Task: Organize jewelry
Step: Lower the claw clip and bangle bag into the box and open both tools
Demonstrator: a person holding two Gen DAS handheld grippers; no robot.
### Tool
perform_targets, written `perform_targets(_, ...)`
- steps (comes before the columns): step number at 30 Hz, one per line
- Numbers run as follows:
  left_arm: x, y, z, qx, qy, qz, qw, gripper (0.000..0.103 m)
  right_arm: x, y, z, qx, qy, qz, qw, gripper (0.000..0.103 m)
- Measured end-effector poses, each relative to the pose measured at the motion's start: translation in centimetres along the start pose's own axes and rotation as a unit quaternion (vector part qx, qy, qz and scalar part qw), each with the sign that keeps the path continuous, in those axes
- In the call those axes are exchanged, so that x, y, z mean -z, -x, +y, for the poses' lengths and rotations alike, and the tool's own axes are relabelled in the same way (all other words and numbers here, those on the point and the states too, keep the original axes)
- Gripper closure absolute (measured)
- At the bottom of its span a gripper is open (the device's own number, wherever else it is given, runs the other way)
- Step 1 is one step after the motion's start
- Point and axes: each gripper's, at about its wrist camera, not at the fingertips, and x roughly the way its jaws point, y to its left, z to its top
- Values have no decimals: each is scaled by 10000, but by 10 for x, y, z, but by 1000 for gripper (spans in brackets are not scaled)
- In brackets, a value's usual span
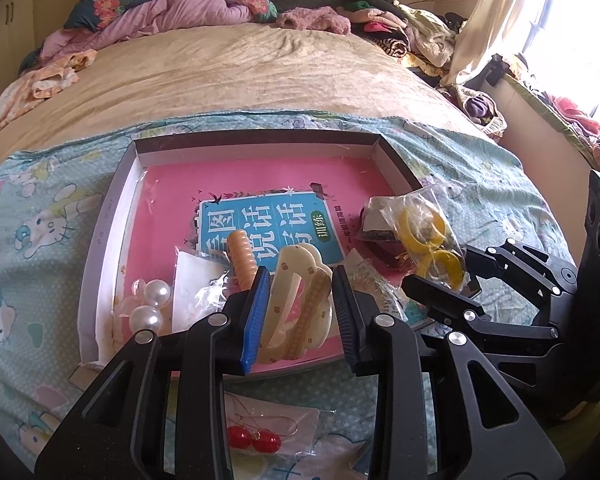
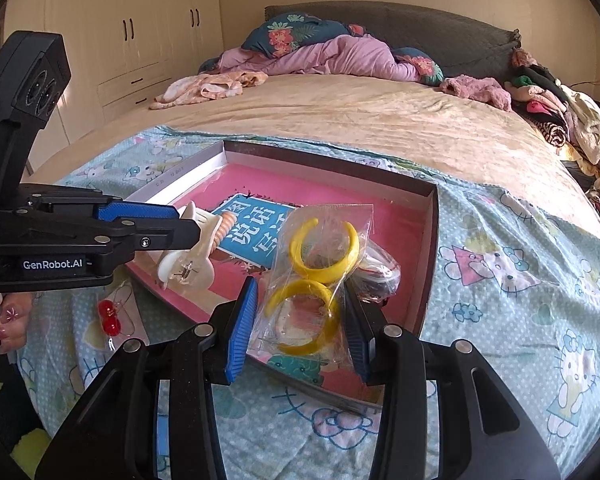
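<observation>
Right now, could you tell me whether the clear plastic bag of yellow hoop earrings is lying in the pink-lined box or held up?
Held up: the clear plastic bag of yellow hoop earrings is pinched in the right gripper above the pink-lined box.

Red earrings (partly) hidden behind left tongs.

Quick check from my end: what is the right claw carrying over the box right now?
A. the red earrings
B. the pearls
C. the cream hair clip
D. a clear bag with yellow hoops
D: the right claw pinches the clear bag of yellow hoops over the box; the cream hair clip is in the left claw.
</observation>
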Motion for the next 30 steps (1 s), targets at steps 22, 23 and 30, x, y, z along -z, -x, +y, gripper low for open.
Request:
perform_targets(22, 10, 32, 2, -239, 1, -308, 9992, 34, 19, 49, 15, 86, -78, -225, 9997, 16)
perform_targets(23, 12, 34, 4, -264, 13, -316, 9992, 28, 22, 52, 18, 59, -72, -220, 9997, 15)
perform_targets(30, 29, 48, 20, -424, 203, -335, 9983, 22, 35, 59, 39, -117, 67, -49, 9999, 14)
